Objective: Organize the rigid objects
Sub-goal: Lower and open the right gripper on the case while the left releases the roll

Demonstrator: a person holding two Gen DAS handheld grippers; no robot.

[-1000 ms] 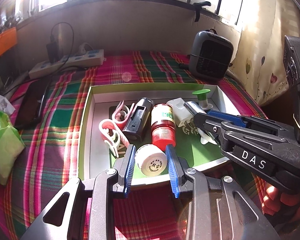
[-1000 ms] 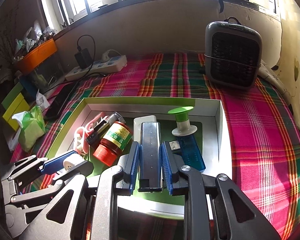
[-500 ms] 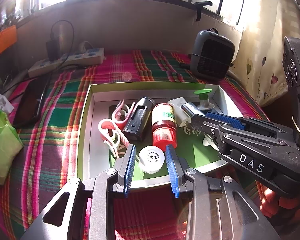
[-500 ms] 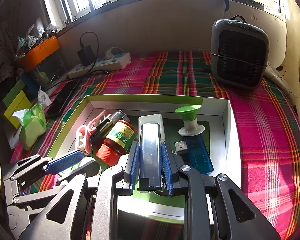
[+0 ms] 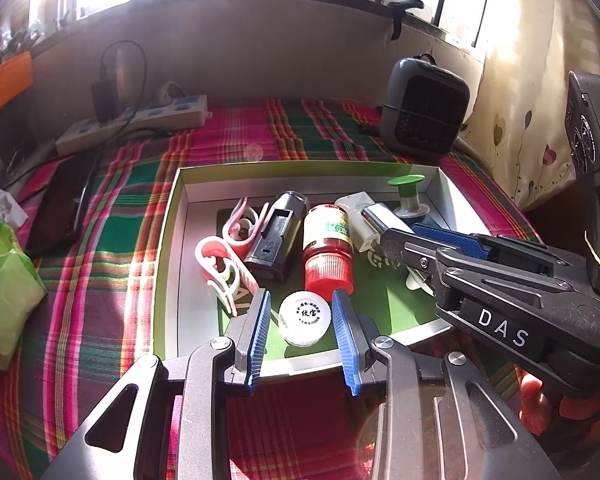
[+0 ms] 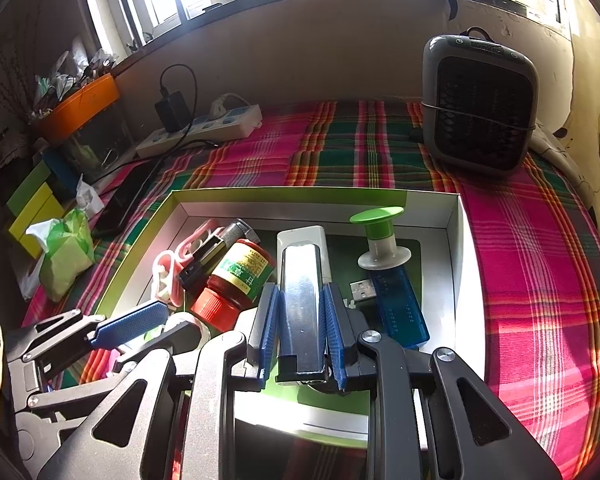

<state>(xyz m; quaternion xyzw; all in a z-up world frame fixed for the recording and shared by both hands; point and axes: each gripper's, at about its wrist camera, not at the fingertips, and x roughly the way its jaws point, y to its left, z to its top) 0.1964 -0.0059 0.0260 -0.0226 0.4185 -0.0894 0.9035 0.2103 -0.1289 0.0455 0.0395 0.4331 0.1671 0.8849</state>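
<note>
Left claw [image 5: 302, 312] has let the white cap [image 5: 305, 317] go onto the tray [image 5: 168, 240] on the plaid cloth [image 6: 520, 240]; right claw [image 6: 300, 312] grips the silver bar [image 6: 302, 304].

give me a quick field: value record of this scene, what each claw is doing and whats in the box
setting: plaid cloth by a window
container: open green-rimmed box
left claw: open, fingers either side of the white round cap, gaps visible
right claw: shut on the silver bar
also in box: red-capped bottle, black case, pink clips, green-topped plunger, blue USB stick
outside box: grey fan heater, power strip
</note>
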